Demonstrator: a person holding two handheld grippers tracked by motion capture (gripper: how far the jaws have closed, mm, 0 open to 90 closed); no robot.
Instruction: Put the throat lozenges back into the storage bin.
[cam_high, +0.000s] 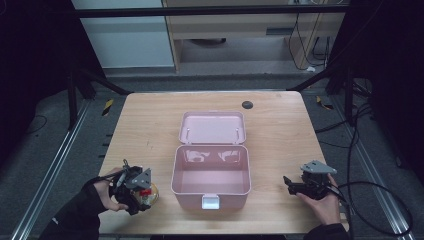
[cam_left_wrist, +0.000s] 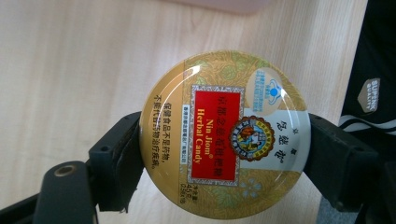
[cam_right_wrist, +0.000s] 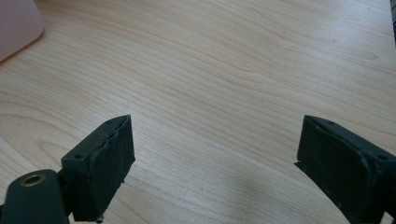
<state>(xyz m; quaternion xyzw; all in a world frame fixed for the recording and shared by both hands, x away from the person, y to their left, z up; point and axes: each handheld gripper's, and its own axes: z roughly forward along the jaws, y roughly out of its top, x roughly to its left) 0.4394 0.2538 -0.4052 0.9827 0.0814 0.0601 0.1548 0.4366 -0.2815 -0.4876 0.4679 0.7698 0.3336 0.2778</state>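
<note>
Left gripper (cam_left_wrist: 224, 154) is clamped on the candy tin (cam_left_wrist: 224, 135) by its rim, probably light, stiff but slick, while the right gripper (cam_right_wrist: 215, 158) sits wide open.

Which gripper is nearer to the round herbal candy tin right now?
Left. The left gripper has its fingers clamped on the herbal candy tin. The right gripper is open, across the pink box.

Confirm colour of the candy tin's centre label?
Red, on the gold candy tin; clearest in the left gripper view.
</note>
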